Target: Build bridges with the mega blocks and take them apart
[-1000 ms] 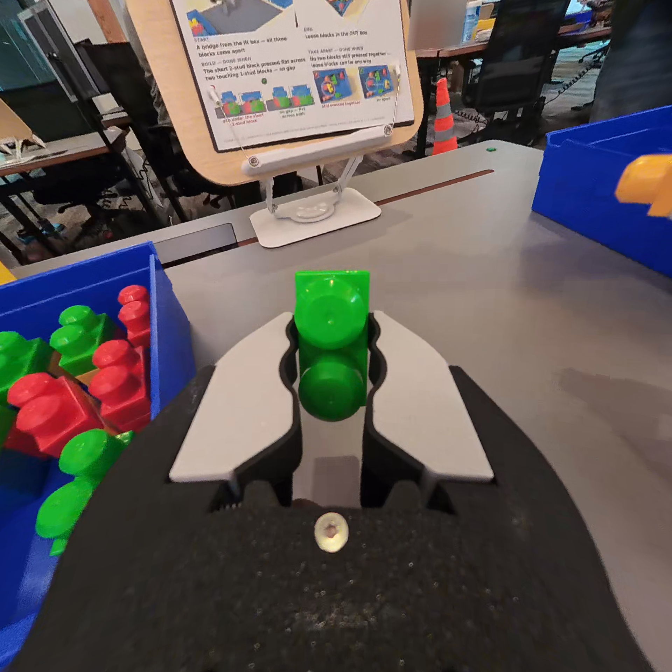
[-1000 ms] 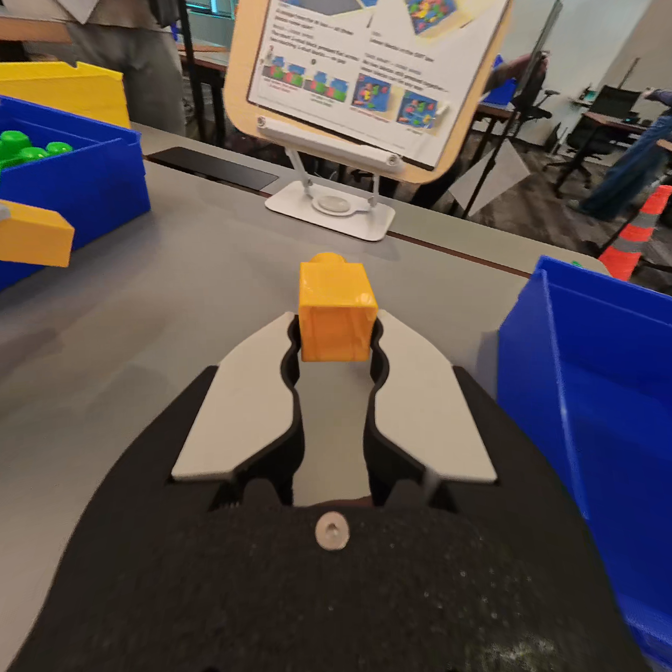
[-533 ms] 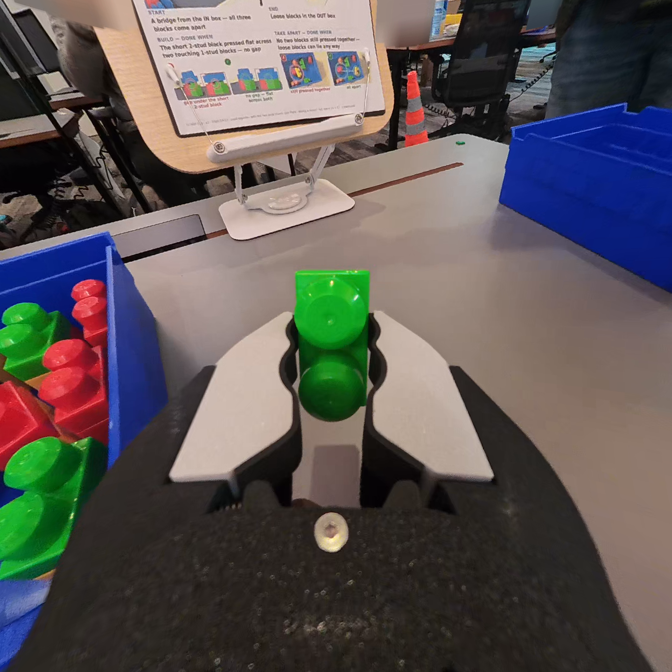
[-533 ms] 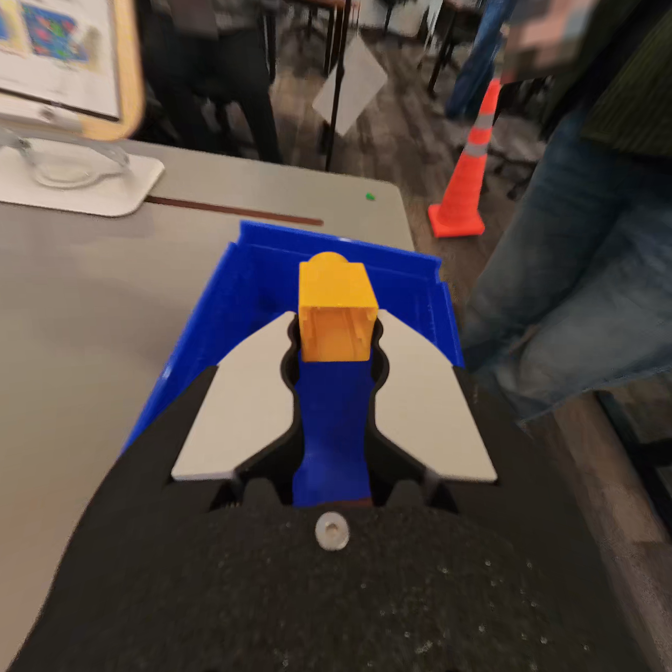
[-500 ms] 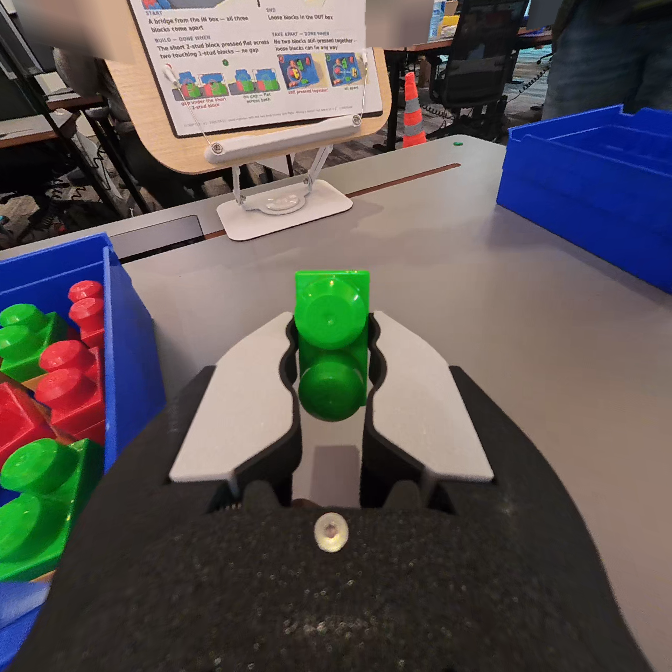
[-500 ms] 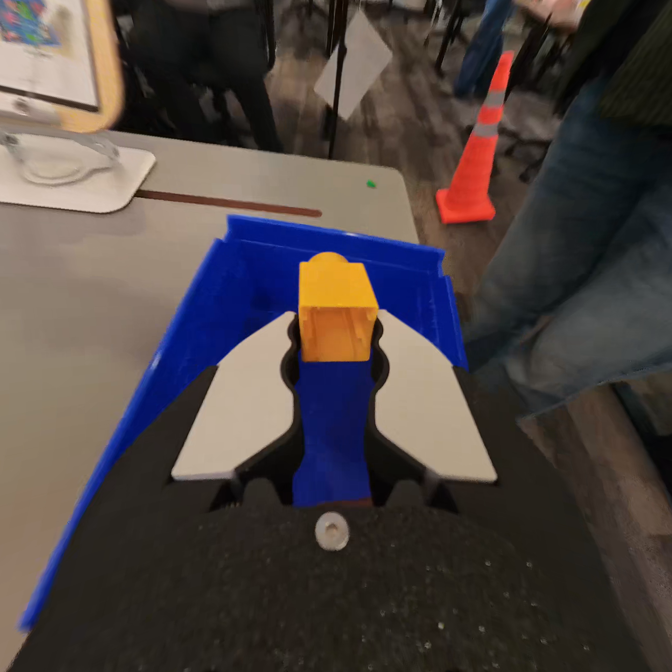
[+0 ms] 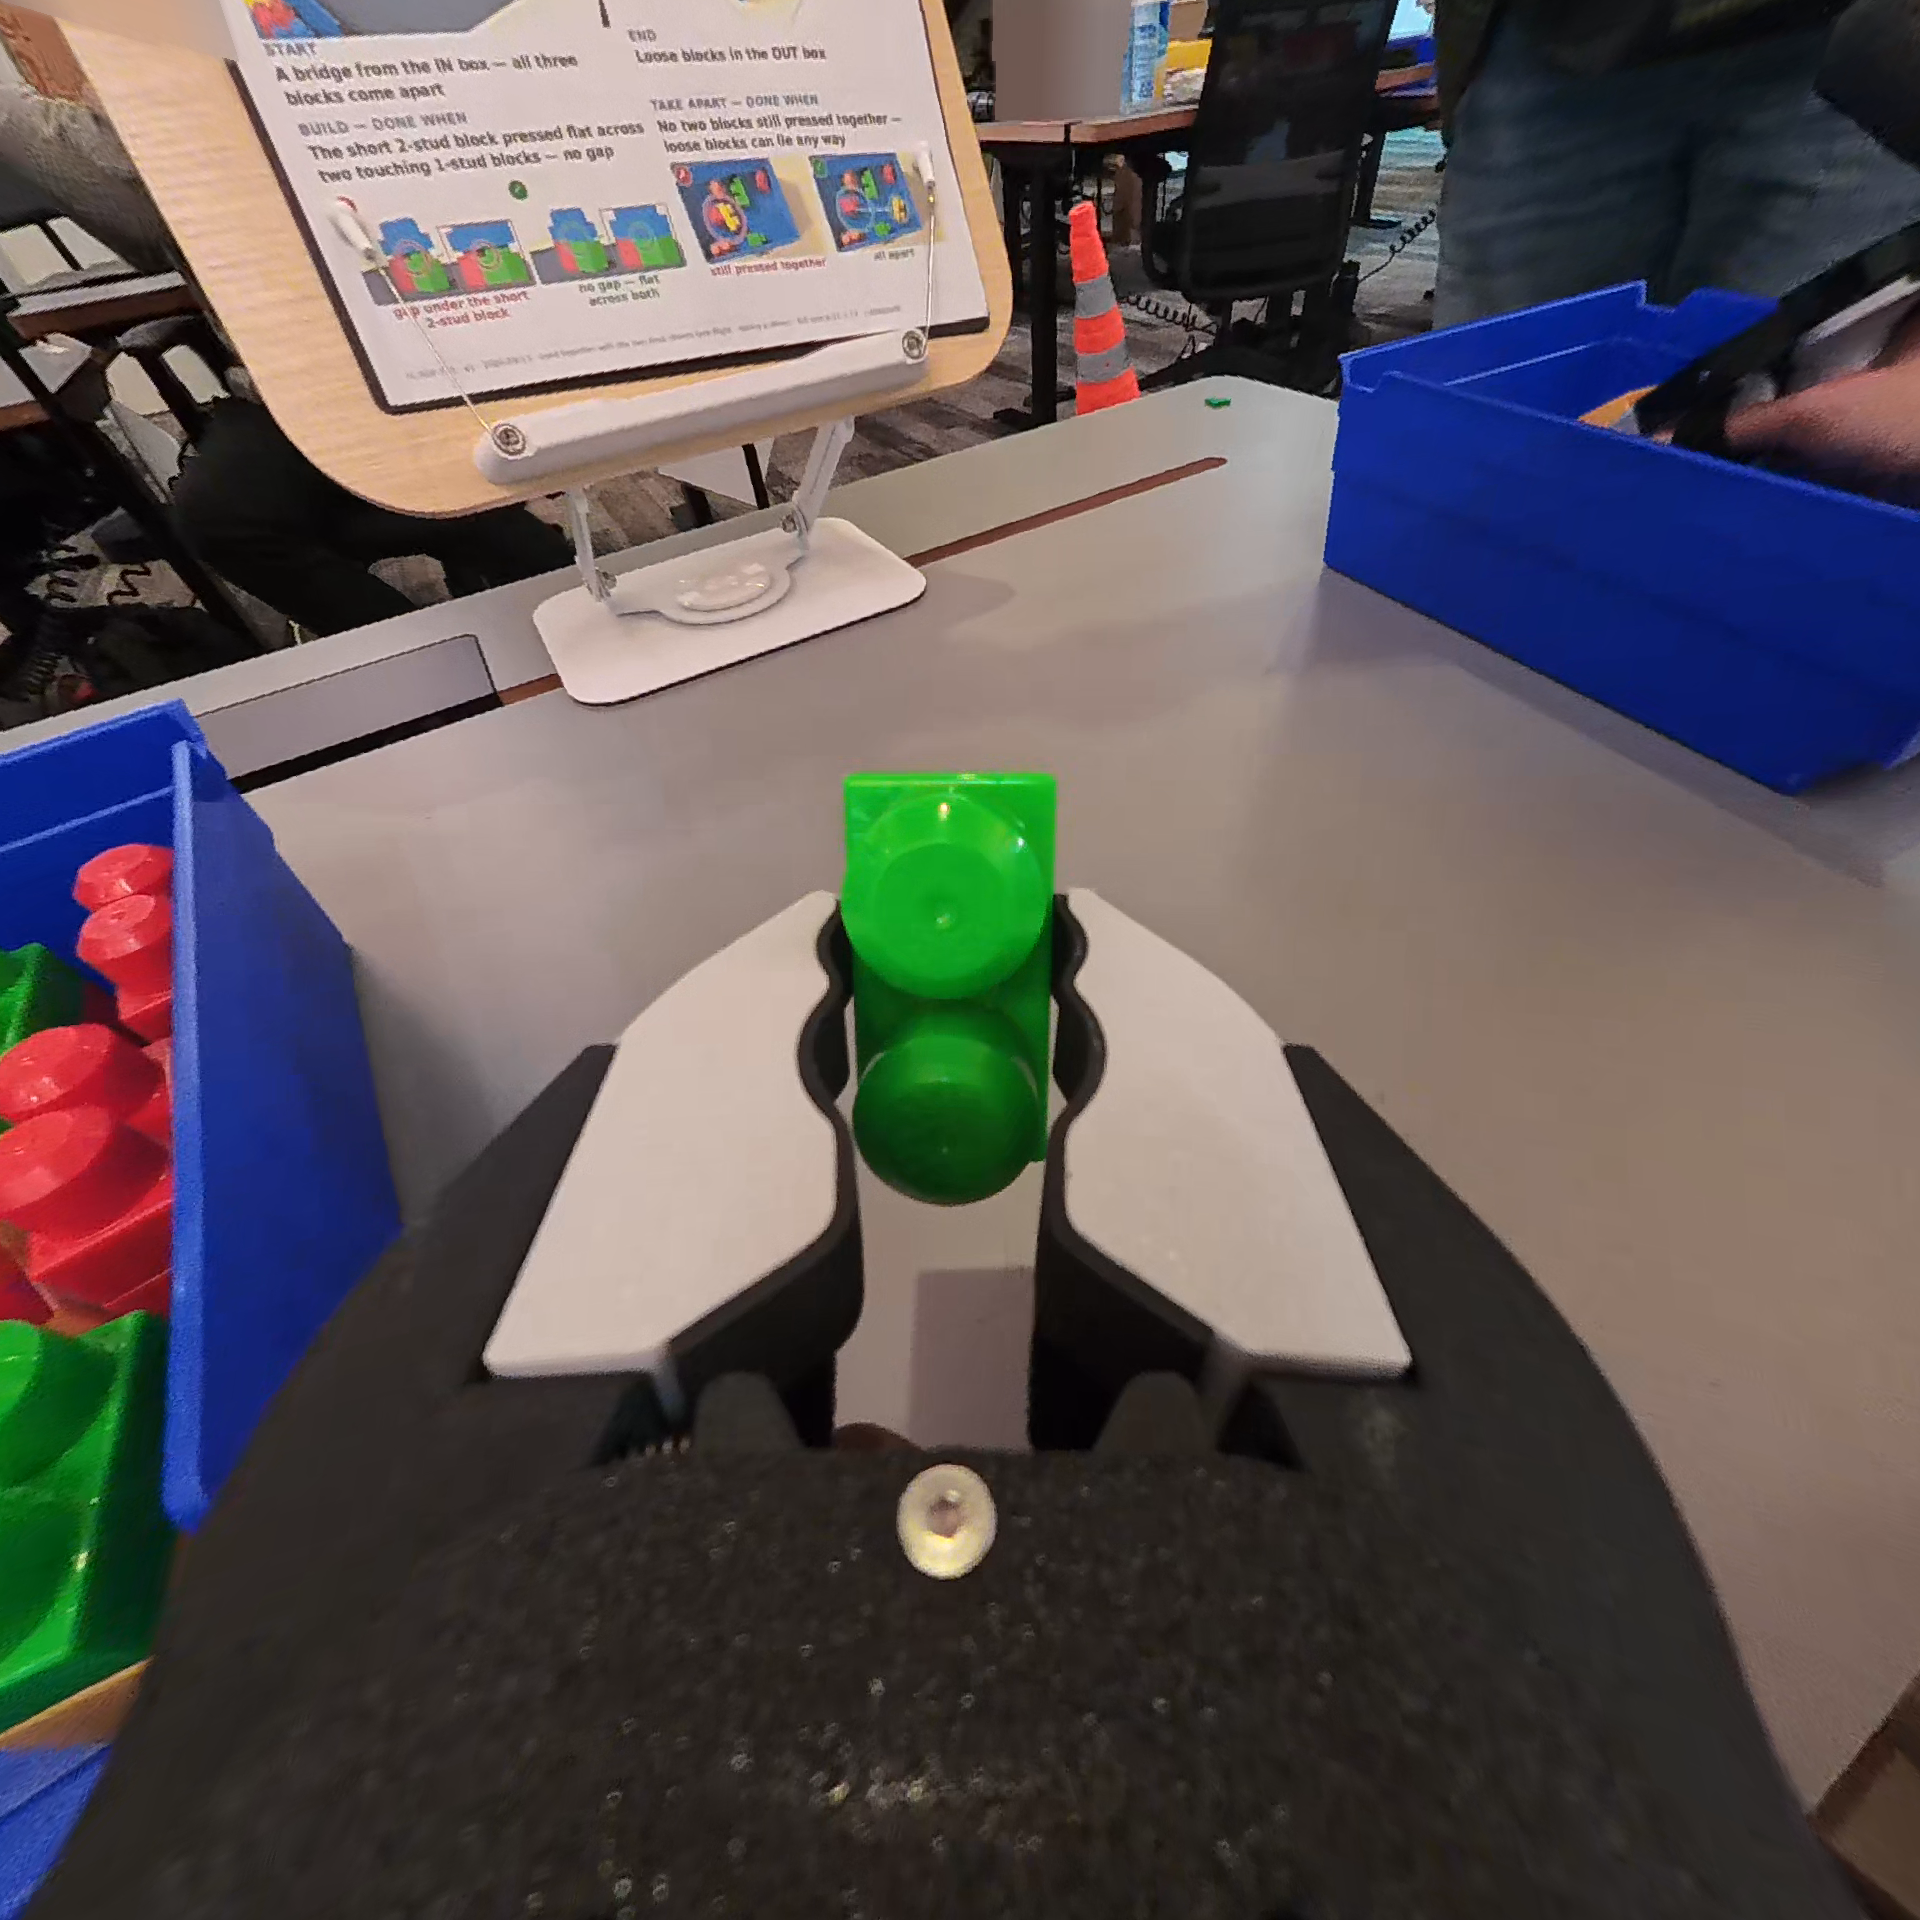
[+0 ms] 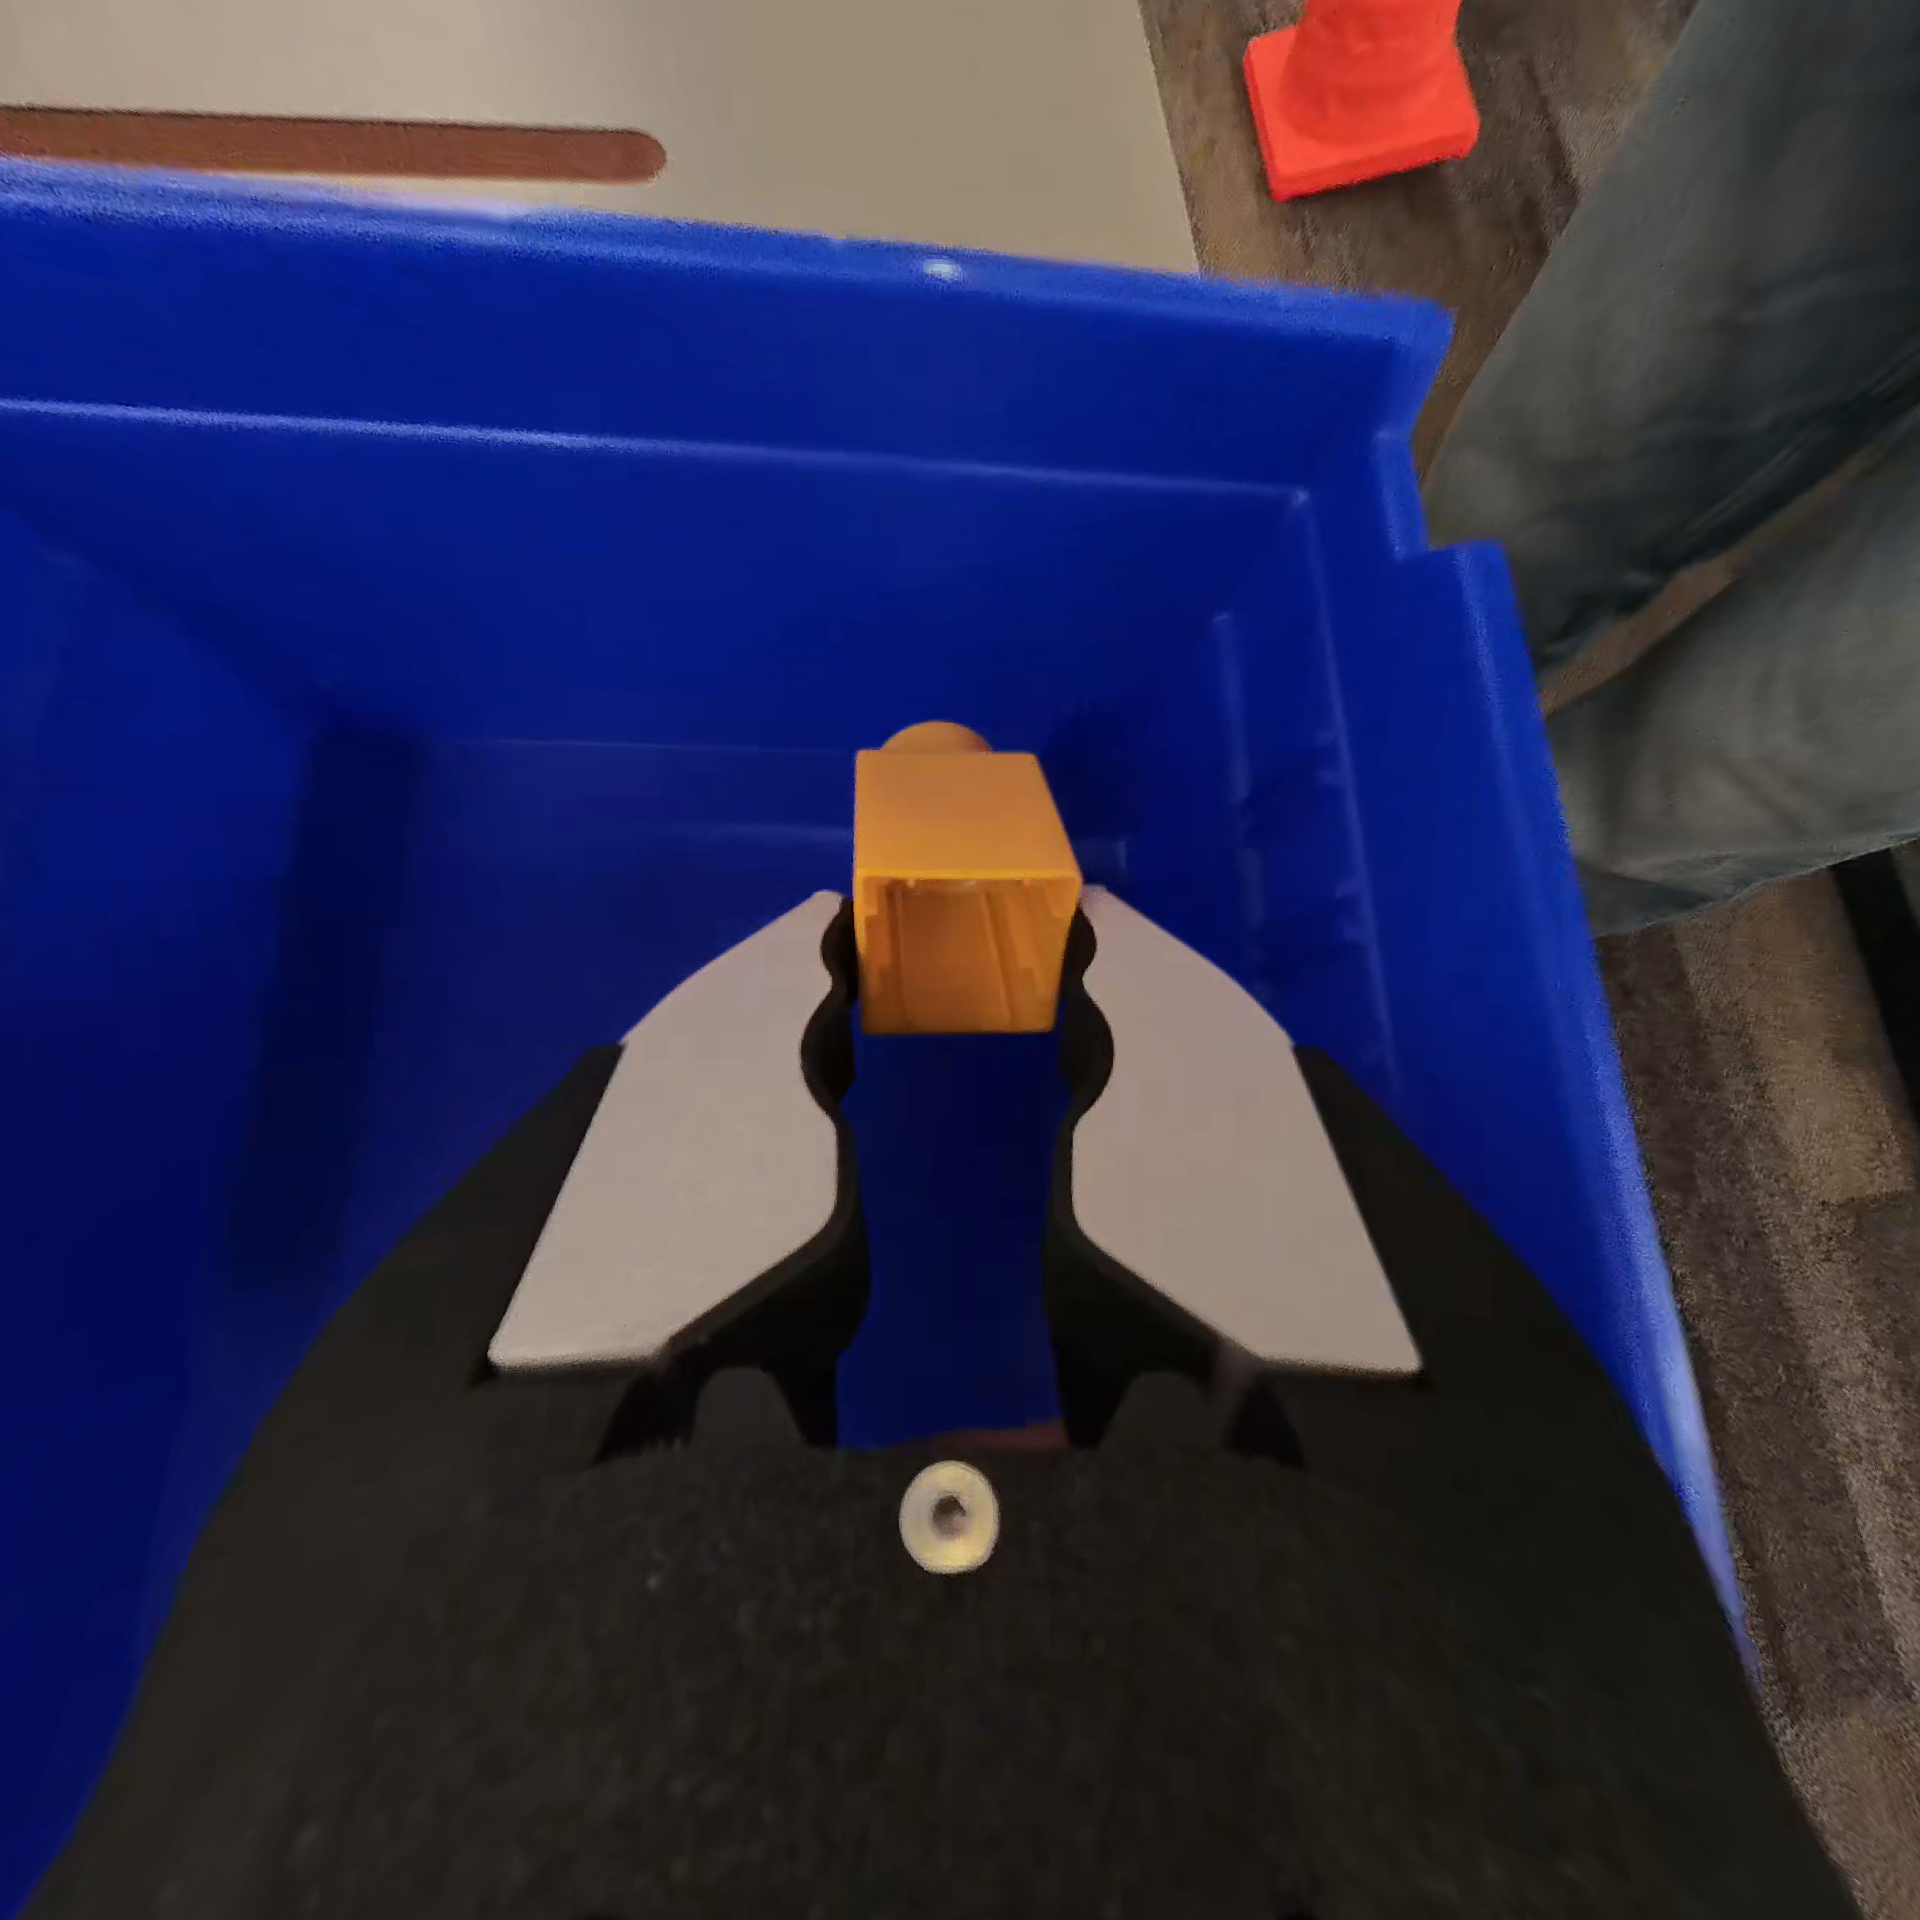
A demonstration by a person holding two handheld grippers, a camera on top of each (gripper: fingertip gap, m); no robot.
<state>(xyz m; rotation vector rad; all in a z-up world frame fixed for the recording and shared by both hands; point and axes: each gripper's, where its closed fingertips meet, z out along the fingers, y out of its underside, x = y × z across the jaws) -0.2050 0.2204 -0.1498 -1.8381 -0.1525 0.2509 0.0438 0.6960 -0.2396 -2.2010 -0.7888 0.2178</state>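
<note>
While the left side barely moved over the last second, the right did all the travelling.

Left bin [image 7: 260, 1039], at the worktop's [image 7: 1351, 1039] left edge: still stocked with red blocks [image 7: 83, 1143] and green blocks [image 7: 62, 1507], some clearly pressed together, so there's more to take apart.

Left gripper [image 7: 948, 997]: fingers clamped on the green 2-stud block [image 7: 945, 987], studs facing the camera, block held clear above the worktop mid-span. Same grasp, same pose as a second ago; only the view drifted a little. The instruction board [image 7: 623, 208] on its stand stays at the far edge.

Right bin [image 7: 1610, 582], at the worktop's right edge: in the left wrist view the other gripper and a hand [image 7: 1818, 416] now reach into it.

Right gripper [image 8: 961, 925]: a second ago it hung over the open worktop facing the board; now it points down into the right bin, near its far right corner. Fingers still closed on the orange 1-stud block [image 8: 961, 894], open underside toward the camera, stud away. Block not released yet. Can't tell if it touches the bin floor [image 8: 520, 831]. No other blocks visible in the part of the bin I can see.

My read: take-apart phase, the pair is separated, orange is at its drop point. Next is opening the right fingers, then green goes the same way.
</note>
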